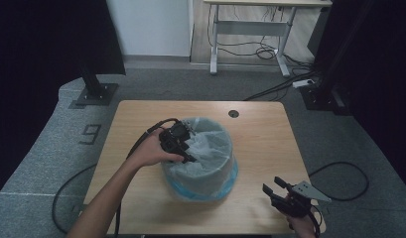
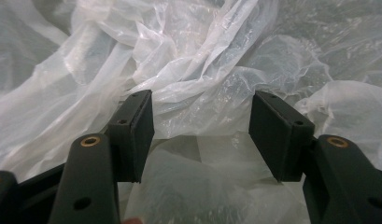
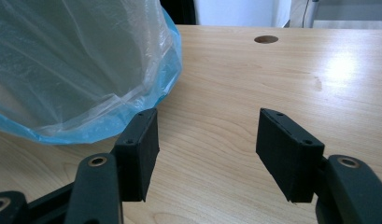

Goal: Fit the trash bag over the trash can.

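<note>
A round bin (image 1: 203, 173) lined with a thin translucent plastic bag (image 1: 213, 141) stands in the middle of the wooden table (image 1: 262, 139). The bag's blue hem hangs down around the bin's outside (image 3: 104, 128). My left gripper (image 1: 191, 147) reaches over the bin's left rim into the bag, jaws open. In the left gripper view, crumpled white film (image 2: 198, 60) lies just beyond the left gripper (image 2: 200, 105), with loose folds showing between the pads. My right gripper (image 1: 271, 184) hovers at the table's front right, open and empty, right of the bin. In its own view the right gripper (image 3: 207, 116) has bare tabletop between its jaws.
A round cable hole (image 1: 234, 113) sits near the table's far edge. Black cables trail on the grey carpet at both sides. A black stand base (image 1: 95, 93) is at the far left, and a white desk frame (image 1: 250, 29) stands behind.
</note>
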`<state>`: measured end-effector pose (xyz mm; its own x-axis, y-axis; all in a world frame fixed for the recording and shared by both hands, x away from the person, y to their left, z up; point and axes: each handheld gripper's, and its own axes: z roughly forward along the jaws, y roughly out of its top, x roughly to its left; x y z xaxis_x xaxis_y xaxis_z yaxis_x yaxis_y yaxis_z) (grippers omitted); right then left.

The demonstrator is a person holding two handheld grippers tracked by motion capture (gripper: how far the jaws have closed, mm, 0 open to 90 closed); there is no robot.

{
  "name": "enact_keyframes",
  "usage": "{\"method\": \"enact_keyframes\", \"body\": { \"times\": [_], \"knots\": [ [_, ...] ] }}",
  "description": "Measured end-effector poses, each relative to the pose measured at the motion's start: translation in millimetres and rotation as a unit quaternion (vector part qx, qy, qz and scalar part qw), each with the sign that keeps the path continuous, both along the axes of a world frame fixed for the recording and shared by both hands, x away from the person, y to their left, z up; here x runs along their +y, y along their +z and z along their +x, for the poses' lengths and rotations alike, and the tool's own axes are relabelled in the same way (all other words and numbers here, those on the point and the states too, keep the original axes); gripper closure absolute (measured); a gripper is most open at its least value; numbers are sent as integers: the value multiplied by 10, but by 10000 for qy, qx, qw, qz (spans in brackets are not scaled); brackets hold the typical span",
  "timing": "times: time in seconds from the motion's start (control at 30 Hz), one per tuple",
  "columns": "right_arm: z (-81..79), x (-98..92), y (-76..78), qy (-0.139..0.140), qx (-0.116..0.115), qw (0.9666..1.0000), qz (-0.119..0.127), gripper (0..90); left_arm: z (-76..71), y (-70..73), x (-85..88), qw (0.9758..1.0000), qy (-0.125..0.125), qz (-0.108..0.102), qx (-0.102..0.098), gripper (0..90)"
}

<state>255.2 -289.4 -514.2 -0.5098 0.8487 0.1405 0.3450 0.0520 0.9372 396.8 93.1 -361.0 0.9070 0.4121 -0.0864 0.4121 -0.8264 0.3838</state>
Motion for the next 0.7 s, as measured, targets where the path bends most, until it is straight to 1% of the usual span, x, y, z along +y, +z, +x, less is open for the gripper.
{"method": "enact_keyframes", "body": {
  "times": [0.17,0.23,0.3,0.4,0.43,0.5,0.57,0.7],
  "knots": [
    [0,4,-16,0,17,10000,-41,385,4,-47,-48,9999,-33,99,72,399],
    [-1,-5,-14,-15,11,10000,-40,385,3,-49,-44,9999,-22,82,72,399],
    [-2,-13,-12,-28,6,10000,-38,385,6,-34,-14,10000,17,13,46,398],
    [-1,-20,-16,-48,1,10000,-37,385,-8,21,59,9998,120,-170,-56,398],
    [0,-20,-16,-52,2,10000,-37,385,-17,40,86,9994,162,-281,-76,398],
    [2,-18,-16,-54,3,10000,-33,386,-34,84,147,9985,241,-468,-134,396],
    [3,-11,-16,-53,6,10000,-41,386,-66,124,199,9976,298,-579,-217,395],
    [1,11,-21,-19,18,10000,-67,386,-156,196,277,9955,323,-823,-342,394]
  ]
}}
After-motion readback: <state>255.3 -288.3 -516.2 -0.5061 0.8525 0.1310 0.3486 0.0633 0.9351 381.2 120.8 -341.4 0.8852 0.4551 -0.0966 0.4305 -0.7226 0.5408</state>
